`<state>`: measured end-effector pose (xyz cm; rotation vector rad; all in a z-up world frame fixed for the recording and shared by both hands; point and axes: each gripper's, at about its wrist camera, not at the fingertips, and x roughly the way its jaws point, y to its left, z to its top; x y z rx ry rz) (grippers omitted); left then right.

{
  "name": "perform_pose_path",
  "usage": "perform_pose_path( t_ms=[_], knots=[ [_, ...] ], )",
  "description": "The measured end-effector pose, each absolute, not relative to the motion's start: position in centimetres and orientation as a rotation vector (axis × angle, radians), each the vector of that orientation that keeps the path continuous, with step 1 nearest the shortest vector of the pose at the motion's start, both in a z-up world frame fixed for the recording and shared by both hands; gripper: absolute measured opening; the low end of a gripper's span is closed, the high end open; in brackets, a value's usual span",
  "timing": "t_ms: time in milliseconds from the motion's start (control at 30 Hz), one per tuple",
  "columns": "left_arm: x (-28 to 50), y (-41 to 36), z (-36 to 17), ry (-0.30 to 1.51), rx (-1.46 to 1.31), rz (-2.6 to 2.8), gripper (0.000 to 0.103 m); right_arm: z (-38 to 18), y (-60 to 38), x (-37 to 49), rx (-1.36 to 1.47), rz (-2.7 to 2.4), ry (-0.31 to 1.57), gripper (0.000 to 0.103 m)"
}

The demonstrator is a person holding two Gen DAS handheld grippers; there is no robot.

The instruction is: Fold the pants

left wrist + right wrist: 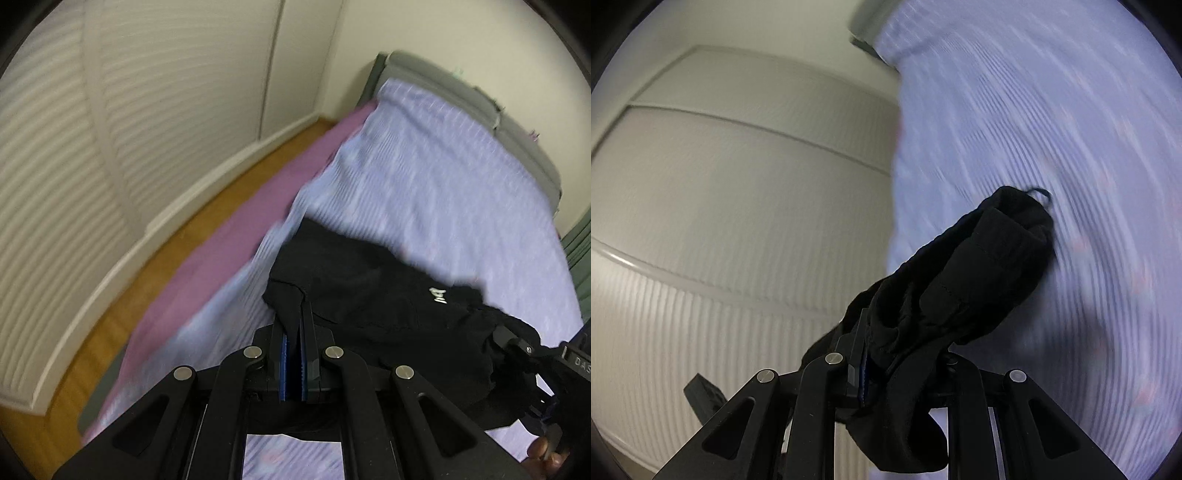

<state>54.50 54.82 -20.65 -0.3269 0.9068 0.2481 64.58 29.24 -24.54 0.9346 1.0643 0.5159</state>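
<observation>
Left view: my left gripper [298, 321] is pinching a pants [373, 306] edge; the cloth is running rightward toward the right gripper [517, 347] across the bed [443, 177].

Right view: my right gripper [882, 354] is clamping bunched pants [979, 273], stretching ahead over the bed [1052, 110]. A wardrobe [720, 203] is standing alongside.

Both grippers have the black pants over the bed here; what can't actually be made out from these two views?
- Left wrist view: the black pants run past the right gripper at the frame edge; their legs are bunched, the white logo too small to read.
- Right wrist view: cloth drapes over the right gripper's fingers; motion blur smears the lavender bedspread.
</observation>
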Motion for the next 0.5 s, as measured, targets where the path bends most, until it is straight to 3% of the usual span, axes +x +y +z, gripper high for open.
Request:
perform_pose_path(
  t_ms=[200,500],
  knots=[
    [49.7,56.0,-25.3,0.957,-0.337,0.262,0.007,-29.9,31.4,58.9,0.928,0.469,1.169,0.020],
    [48.4,57.1,-26.8,0.953,-0.290,0.206,0.012,-33.1,32.5,58.4,0.948,0.385,1.177,0.020]
  ],
)
